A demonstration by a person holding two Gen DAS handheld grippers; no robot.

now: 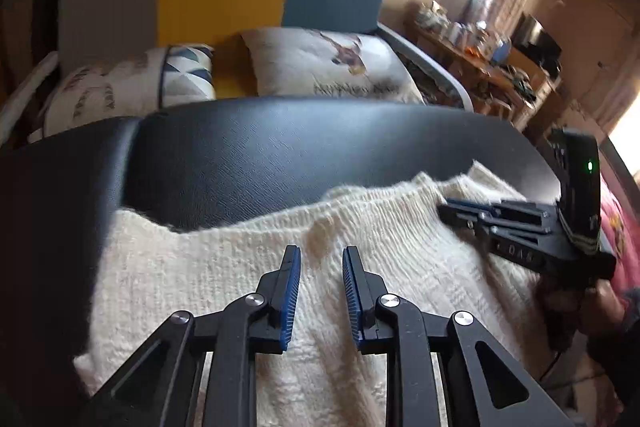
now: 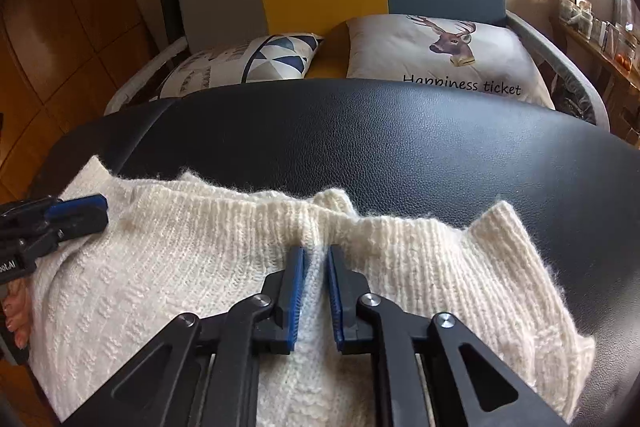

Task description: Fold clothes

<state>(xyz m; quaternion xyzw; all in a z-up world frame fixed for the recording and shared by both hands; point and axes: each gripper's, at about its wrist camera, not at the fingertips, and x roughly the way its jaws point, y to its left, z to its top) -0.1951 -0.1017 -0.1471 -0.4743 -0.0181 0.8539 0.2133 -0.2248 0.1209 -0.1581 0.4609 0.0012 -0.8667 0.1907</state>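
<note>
Our left gripper [image 1: 320, 255] nearest, jaws slightly parted, empty, above cream knit sweater [image 1: 248, 267]. Our right gripper [image 2: 316, 255] nearly closed; grip on knit ridge between fingers unclear. Sweater beneath both, on black leather-grain surface [image 2: 400, 139]. Risk: loose, fuzzy ribbed knit snags, slips, bunches.

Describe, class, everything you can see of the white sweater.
The sweater is cream-white, chunky and fuzzy, with ribbed bands and a small raised pattern. It lies rumpled on a black leather-look cushion, its far edge wavy and bunched, a ribbed corner sticking out at the right. The right gripper pinches a raised ridge of knit. The left gripper sits over the fabric, jaws slightly apart.
</note>
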